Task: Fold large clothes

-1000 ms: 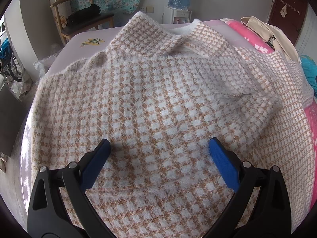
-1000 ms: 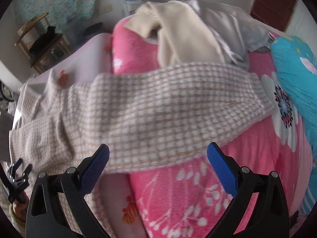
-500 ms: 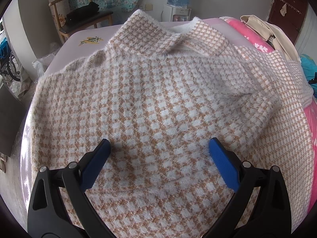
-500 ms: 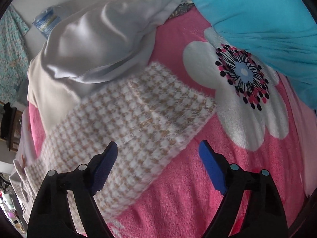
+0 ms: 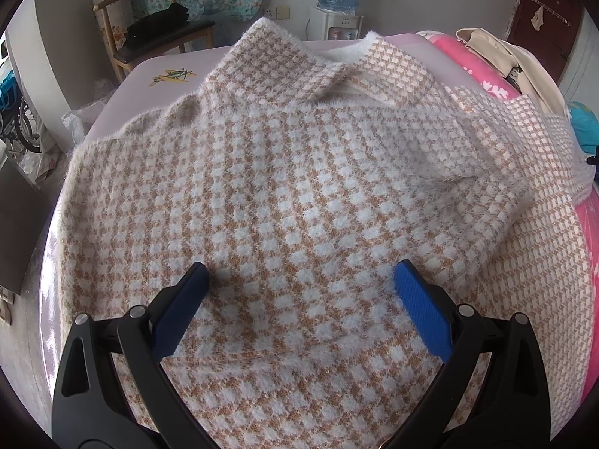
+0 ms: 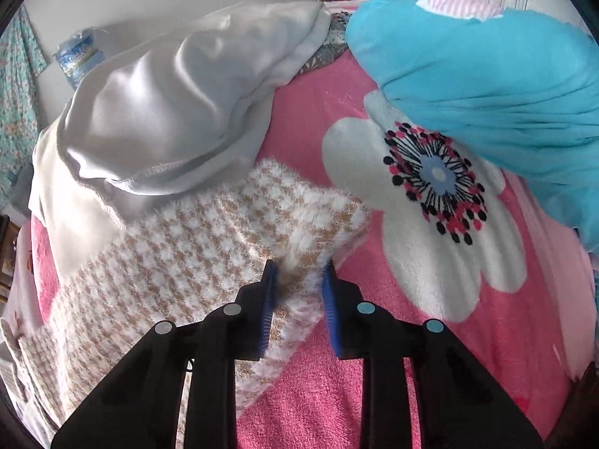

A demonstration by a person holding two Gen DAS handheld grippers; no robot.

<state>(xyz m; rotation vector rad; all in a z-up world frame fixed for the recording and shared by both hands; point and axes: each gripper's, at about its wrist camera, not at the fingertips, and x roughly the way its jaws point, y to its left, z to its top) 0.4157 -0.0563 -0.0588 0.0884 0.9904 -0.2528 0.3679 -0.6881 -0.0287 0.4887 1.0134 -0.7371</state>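
Observation:
A fuzzy tan-and-white checked sweater lies spread flat on the bed, collar at the far side. My left gripper hovers open over its lower body, blue pads wide apart with nothing between them. In the right wrist view the sweater's sleeve stretches across the pink blanket, partly under a grey garment. My right gripper is at the cuff end. Its jaws are closing, and the fuzzy cuff edge is bunched between the blue pads.
A grey garment over a cream one lies on the sleeve's far side. A turquoise pillow sits at the right on the pink flowered blanket. A wooden chair and a water dispenser stand beyond the bed.
My right gripper travelled along the sleeve to the cuff, rolled, and its jaws narrowed from wide open onto the cuff edge. The left gripper and the sweater body stayed as they were.

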